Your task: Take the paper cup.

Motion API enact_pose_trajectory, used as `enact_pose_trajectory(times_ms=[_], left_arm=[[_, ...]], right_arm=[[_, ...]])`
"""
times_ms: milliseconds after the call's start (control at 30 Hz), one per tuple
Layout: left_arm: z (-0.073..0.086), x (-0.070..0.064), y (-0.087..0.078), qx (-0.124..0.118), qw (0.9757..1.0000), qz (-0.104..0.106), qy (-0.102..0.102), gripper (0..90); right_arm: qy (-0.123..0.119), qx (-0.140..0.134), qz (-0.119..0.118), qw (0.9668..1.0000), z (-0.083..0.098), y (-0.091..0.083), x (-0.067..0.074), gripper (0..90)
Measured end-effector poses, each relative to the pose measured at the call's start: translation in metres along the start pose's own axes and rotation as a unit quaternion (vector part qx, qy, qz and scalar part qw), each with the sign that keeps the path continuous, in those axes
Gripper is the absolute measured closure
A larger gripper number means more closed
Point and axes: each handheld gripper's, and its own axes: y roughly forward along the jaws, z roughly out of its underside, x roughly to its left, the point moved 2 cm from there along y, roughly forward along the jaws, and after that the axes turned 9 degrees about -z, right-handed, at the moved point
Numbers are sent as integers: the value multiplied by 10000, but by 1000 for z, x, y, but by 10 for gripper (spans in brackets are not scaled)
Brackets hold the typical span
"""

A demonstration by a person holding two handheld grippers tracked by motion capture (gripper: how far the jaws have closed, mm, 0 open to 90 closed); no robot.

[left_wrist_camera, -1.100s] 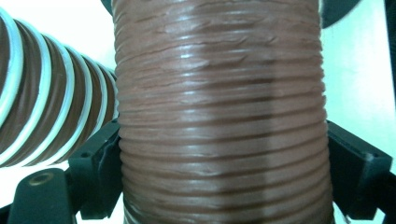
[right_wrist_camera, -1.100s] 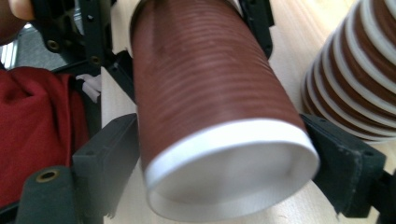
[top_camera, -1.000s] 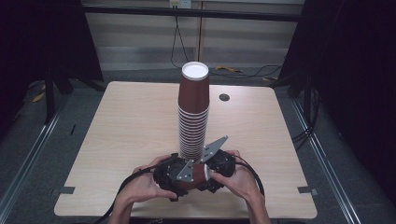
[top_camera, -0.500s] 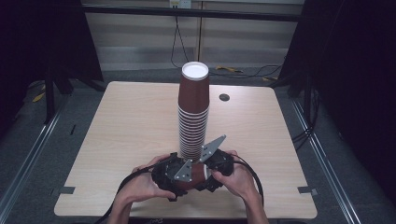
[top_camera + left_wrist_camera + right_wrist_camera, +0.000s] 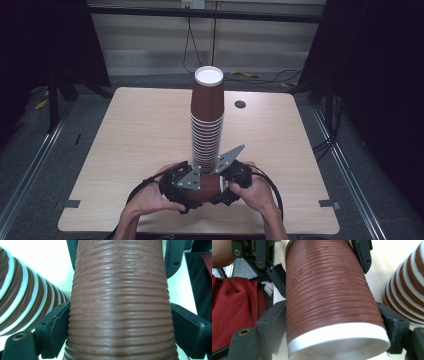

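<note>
Brown ribbed cup (image 5: pixel 209 186) lies on its side low over the near edge of the counter (image 5: pixel 135 135), between the left tool (image 5: pixel 192 192) and the right tool (image 5: pixel 225 182), just in front of the tall stack of cups (image 5: pixel 207 120).

From the left tool view, the cup (image 5: pixel 120 302) sits between the two black jaws, which have just been opening; the left jaw is against its wall, the right one I cannot tell. The stack (image 5: pixel 22 297) is beside it.

From the right tool view, the jaws clamp the cup (image 5: pixel 329 297) close to its white rim (image 5: pixel 337 336); the stack (image 5: pixel 407 290) stands at the right.
</note>
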Motion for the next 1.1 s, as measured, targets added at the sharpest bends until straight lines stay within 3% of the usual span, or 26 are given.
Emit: enact_pose_trajectory(times_ms=[167, 200, 400, 467, 567, 633, 733, 833, 1033, 1100], left_arm=[[3, 1, -4, -271, 9996, 82, -63, 118], [4, 3, -5, -336, 9994, 87, 24, 118], [5, 4, -7, -599, 9979, 166, -188, 122], [5, 6, -9, -848, 9958, 216, -269, 130], [6, 9, -15, -1279, 9903, 168, -508, 175], [7, 11, -17, -1310, 9899, 4, -532, 147], [9, 11, -21, -1388, 9883, -65, -624, 157], [11, 12, -25, -1482, 9855, -288, -780, 157], [18, 14, -33, -1801, 9767, -488, -1058, 157], [21, 14, -34, -1960, 9727, -469, -1154, 155]], right_arm=[[-94, -58, -31, 9999, 0, 0, 0, 206], [-79, -35, -33, 10000, 0, -1, 0, 206], [-84, -43, -23, 10000, 1, -2, 1, 206], [-102, -44, -25, 9999, 1, -2, 1, 207], [-56, 36, 53, 10000, 1, -1, 0, 212], [-51, 23, 50, 10000, 2, 0, 0, 213], [10, -44, 126, 9999, 4, -2, -1, 212], [117, -120, 263, 9995, 8, -7, -3, 212], [371, -379, 430, 9977, 20, -15, -5, 211], [442, -523, 486, 9965, 23, -18, -5, 211]])
